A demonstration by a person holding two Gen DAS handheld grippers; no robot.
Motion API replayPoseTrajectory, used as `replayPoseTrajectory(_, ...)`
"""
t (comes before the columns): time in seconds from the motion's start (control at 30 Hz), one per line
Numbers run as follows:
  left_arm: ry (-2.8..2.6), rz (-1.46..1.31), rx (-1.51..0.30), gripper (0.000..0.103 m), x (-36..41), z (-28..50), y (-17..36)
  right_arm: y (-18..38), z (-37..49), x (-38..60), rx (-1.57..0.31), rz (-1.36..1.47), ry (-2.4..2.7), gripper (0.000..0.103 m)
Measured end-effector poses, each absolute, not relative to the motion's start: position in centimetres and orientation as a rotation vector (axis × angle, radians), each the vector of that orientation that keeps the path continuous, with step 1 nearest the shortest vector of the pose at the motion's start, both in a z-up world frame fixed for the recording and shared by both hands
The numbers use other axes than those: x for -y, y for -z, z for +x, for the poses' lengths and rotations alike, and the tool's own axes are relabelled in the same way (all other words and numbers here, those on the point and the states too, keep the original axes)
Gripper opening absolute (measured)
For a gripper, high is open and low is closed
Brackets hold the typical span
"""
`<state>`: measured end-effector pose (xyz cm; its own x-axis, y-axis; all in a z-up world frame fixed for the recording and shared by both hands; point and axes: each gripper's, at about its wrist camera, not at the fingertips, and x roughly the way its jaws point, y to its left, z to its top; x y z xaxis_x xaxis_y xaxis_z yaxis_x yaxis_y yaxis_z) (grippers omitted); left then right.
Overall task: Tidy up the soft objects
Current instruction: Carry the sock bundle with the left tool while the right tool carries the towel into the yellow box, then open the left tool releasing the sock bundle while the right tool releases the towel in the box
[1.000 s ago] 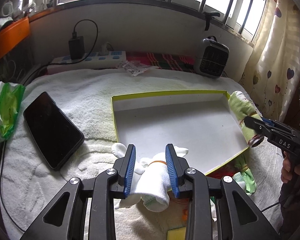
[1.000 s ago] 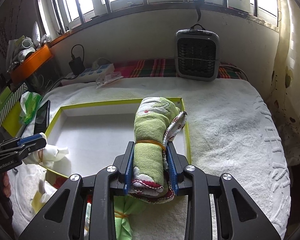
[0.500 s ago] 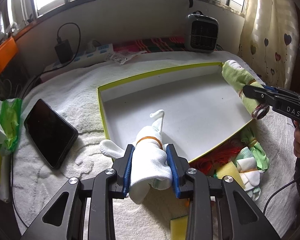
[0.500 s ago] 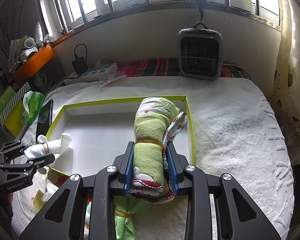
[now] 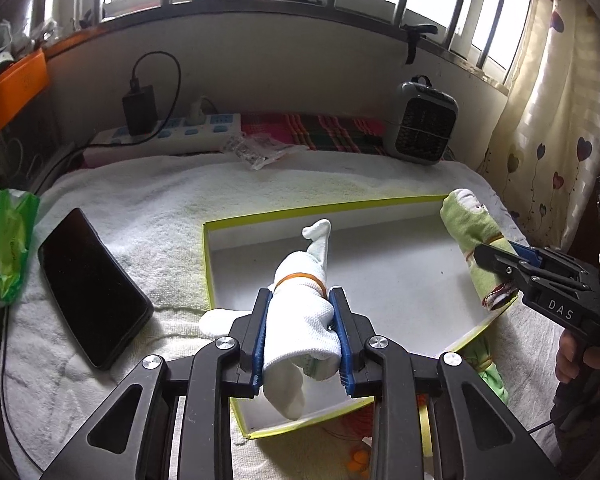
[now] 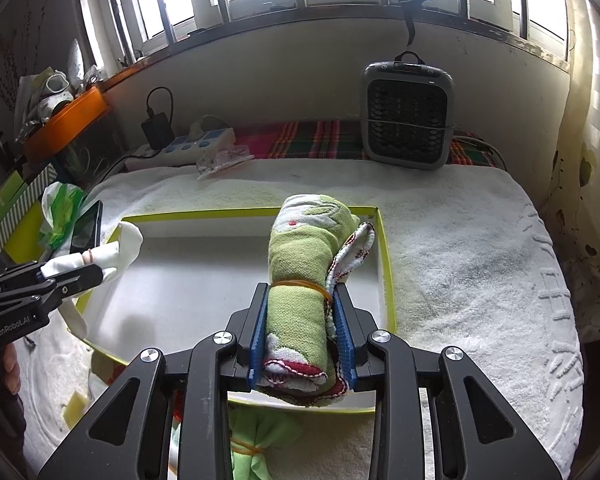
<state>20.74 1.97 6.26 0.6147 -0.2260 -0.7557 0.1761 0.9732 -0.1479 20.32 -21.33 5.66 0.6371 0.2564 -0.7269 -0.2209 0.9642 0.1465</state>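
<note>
My left gripper (image 5: 300, 292) is shut on a white glove roll (image 5: 300, 320) bound with an orange rubber band. It holds the roll above the near left part of the yellow-rimmed white tray (image 5: 380, 272). A loose white finger of the roll hangs below the pads. My right gripper (image 6: 300, 286) is shut on a green towel roll (image 6: 304, 248) with a red-trimmed edge, over the tray's (image 6: 204, 272) right side. In the right wrist view the left gripper (image 6: 72, 276) and its white roll (image 6: 112, 254) are at the tray's left rim. The left wrist view shows the right gripper (image 5: 488, 254) gripping the towel (image 5: 468, 224).
A black phone (image 5: 92, 288) and a green plastic bag (image 5: 8, 248) lie left of the tray on the white towel cover. A power strip (image 5: 172, 132) and a small heater (image 5: 424, 128) stand at the back. More banded cloth bundles (image 6: 256, 436) lie by the tray's near edge.
The left jaws closed on the white glove roll, lifted it off the cover and carried it over the tray's near left corner. The right gripper kept still with the green towel.
</note>
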Motion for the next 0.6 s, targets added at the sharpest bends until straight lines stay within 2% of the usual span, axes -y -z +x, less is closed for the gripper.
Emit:
replayPoseTrajectory(0.37, 0.231, -0.100, -0.921, 0.027, -1.6, 22.5, -4.0, -3.4, 22.1, 20.6, -0.905, -0.037, -0.242, 0.031)
replayPoseTrajectory(0.6, 0.209, -0.083, -0.945, 0.031, -1.6, 22.8, -3.2, -3.4, 22.0, 20.4, -0.899, -0.060, -0.237, 0.034)
